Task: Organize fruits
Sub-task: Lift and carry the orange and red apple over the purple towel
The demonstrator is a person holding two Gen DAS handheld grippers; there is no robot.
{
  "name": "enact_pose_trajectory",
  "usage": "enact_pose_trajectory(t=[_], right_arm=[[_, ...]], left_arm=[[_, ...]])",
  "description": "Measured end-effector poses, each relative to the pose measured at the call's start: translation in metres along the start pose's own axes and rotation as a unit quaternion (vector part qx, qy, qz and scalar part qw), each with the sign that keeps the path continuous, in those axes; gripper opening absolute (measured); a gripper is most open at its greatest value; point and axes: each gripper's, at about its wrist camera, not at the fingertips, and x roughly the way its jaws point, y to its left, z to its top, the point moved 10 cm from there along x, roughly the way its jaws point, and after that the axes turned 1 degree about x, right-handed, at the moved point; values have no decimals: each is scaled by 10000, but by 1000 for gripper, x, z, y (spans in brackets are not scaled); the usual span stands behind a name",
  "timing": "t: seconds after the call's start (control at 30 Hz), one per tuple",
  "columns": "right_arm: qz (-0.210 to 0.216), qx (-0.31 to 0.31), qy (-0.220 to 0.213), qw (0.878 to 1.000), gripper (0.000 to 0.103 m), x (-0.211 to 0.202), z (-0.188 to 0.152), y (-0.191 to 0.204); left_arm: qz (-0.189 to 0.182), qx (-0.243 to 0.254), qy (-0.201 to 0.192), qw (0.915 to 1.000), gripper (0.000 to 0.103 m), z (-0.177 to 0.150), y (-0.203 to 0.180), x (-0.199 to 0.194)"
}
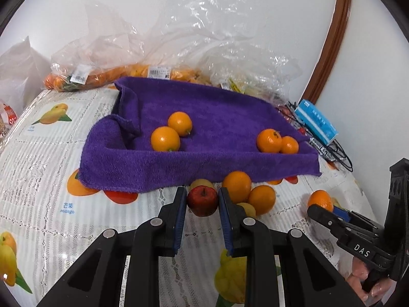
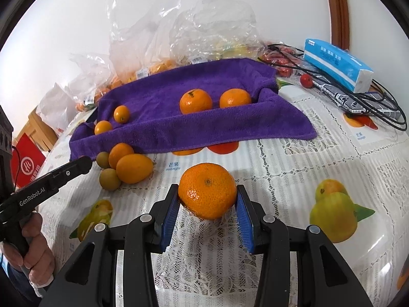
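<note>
My left gripper (image 1: 202,199) is shut on a small red apple (image 1: 202,201), just in front of the purple towel (image 1: 204,161). My right gripper (image 2: 207,198) is shut on a mandarin (image 2: 207,190) over the tablecloth, nearer than the towel (image 2: 204,130). On the towel lie two kumquats (image 1: 165,138) at the left and two mandarins (image 1: 269,140) at the right. Loose kumquats (image 1: 236,185) and small yellow-green fruits (image 2: 110,179) lie at the towel's front edge. The right gripper also shows at the right of the left wrist view (image 1: 310,208).
Clear plastic bags (image 1: 158,58) with fruit stand behind the towel against the white wall. A blue tissue pack (image 2: 337,65), black cables (image 2: 378,102) and small red fruit (image 2: 306,80) lie at the right rear. A red box (image 2: 28,163) stands off the table's left.
</note>
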Motion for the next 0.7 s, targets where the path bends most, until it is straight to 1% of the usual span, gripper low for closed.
enact_pose_trajectory(t=[0.17,0.27,0.4,0.47,0.53,0.57,0.7], right_arm=[[64,100,-203,9997,43,-9,4,-2],[52,-97,-265,9996,43,-13,5,5],[373,-88,-205,9991,43,-20,12,19],[384,-193,-323,9986,43,-26,25,26],[367,-294,-471,9978,43,-30,37,31],[380,-349,-528,9973,43,-31,46,34],[332,-517,-746,9953,43,-29,76,43]], left_arm=[[-45,-162,-253,9995,24,9,5,-11],[-98,-297,-476,9984,24,17,9,-21],[-14,-445,-506,9977,24,27,18,-24],[-51,-464,-582,9972,24,34,19,-29],[-73,-434,-769,9961,24,49,20,-36],[-46,-397,-865,9954,24,58,19,-40],[72,-303,-1026,9942,24,85,17,-39]])
